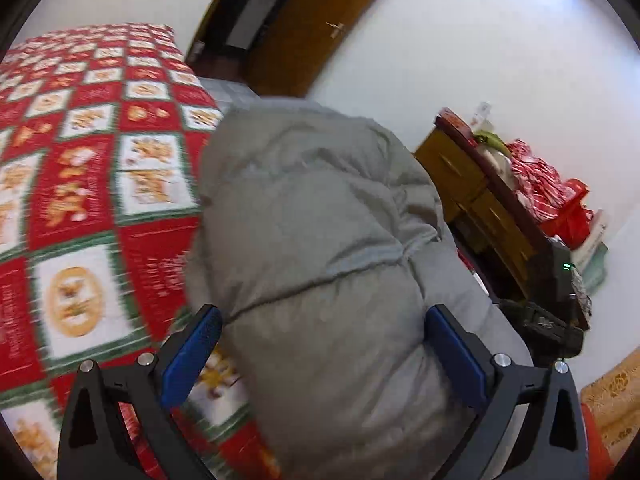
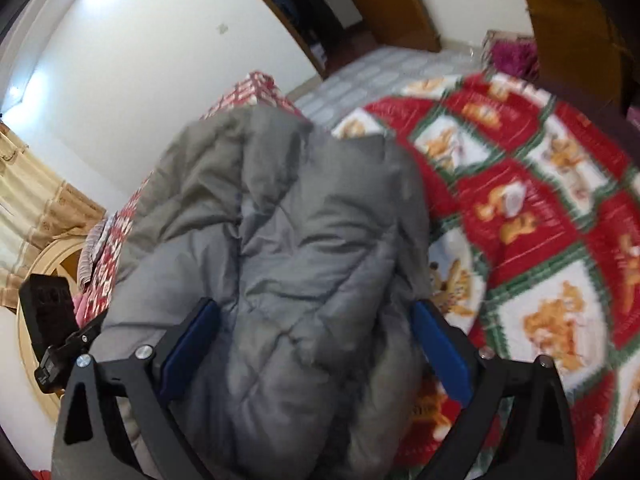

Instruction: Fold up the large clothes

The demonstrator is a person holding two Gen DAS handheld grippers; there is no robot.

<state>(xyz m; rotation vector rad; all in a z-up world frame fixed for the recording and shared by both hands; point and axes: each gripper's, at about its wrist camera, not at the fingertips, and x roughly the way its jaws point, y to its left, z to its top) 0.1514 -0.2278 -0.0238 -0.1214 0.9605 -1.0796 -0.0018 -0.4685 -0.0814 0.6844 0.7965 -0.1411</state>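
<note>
A bulky grey padded coat [image 1: 320, 240] lies bunched on a bed covered by a red, white and green checked quilt [image 1: 80, 160]. My left gripper [image 1: 324, 320] is open, its blue pads [image 1: 192, 356] wide apart with the coat's bulk between them. In the right wrist view the same coat [image 2: 288, 260] fills the middle, folded over with a fur-trimmed edge low down. My right gripper [image 2: 316, 316] is open, its blue pads [image 2: 440, 356] on either side of the coat. The quilt [image 2: 540, 220] spreads to the right.
A wooden cabinet [image 1: 480, 200] with red bags on top stands right of the bed. A brown door [image 1: 320, 20] is behind. The other gripper [image 1: 560, 308] shows at right. Beige curtains [image 2: 32, 200] and a round wooden headboard [image 2: 48, 264] are at left.
</note>
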